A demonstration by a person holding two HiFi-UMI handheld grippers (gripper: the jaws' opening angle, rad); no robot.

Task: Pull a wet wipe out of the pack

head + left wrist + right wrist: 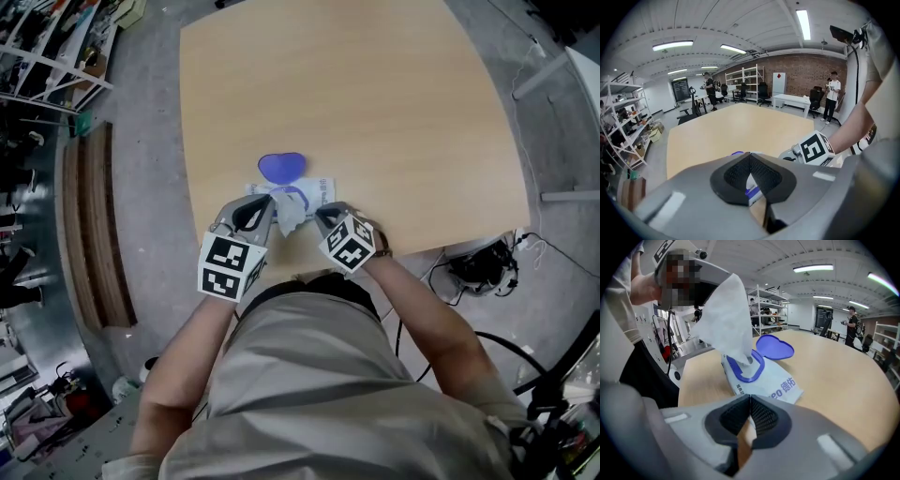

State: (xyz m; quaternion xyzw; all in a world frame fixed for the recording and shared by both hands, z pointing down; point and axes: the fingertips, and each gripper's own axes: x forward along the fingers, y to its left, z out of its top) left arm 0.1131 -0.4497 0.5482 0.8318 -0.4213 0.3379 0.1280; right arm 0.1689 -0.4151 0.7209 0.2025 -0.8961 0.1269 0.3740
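A white wet wipe pack [316,190] with a purple flip lid [281,167] lies open near the front edge of the wooden table [375,94]. A white wipe [291,215] stands up out of its opening. My left gripper [269,206] is shut on the wipe's top, and in the left gripper view a white sliver shows between the shut pads [750,159]. In the right gripper view the wipe [727,317] stretches up and to the left from the pack [777,380], whose lid [774,347] lies flat behind. My right gripper [750,400] is shut on the pack's near edge.
The pack sits close to the table's near edge, by my body. Shelving [47,56] stands to the left of the table and cables [478,267] lie on the floor to the right. People [831,96] stand far off by other desks.
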